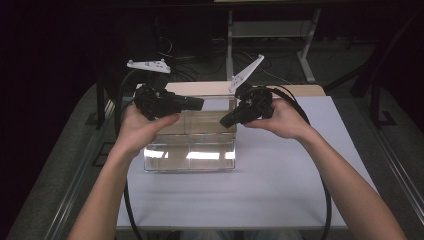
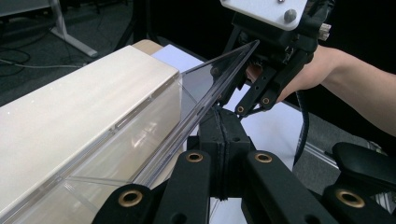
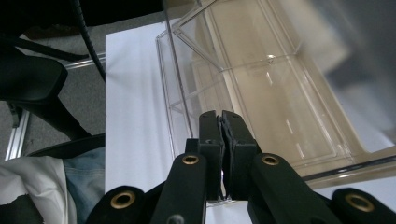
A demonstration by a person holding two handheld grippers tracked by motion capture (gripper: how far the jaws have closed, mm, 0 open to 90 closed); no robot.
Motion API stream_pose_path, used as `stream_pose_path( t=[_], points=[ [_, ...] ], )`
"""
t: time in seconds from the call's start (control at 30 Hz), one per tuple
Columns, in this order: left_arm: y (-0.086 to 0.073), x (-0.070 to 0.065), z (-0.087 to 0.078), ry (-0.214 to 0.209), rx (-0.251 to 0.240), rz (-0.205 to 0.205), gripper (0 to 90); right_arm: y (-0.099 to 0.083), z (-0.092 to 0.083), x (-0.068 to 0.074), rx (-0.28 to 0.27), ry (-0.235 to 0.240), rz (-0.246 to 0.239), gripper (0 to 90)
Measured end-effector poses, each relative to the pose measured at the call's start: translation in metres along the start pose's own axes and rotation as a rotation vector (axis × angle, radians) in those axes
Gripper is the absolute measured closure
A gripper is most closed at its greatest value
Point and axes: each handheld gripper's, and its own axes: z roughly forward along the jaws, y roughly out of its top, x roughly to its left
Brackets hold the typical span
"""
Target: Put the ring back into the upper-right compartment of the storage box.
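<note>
A white desk (image 1: 280, 185) is standing in a dark room, its near half and right side lying bare. A clear box (image 1: 190, 145) is sitting toward the far left edge. Above it, the left gripper (image 1: 199, 103) and right gripper (image 1: 226, 121) are hovering, jaws pressed together, holding nothing.

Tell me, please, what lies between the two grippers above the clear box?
A clear lid spans from the left gripper to the right gripper, tilted above the clear box; the left gripper view shows it best.
</note>
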Motion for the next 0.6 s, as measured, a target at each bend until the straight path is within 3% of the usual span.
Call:
stream_pose_path(
  t=[0.6],
  points=[
    [0.000,0.000,0.000,0.000,-0.002,-0.001,89.1,-0.009,-0.014,0.011,-0.009,-0.014,0.012,53.7]
  ],
)
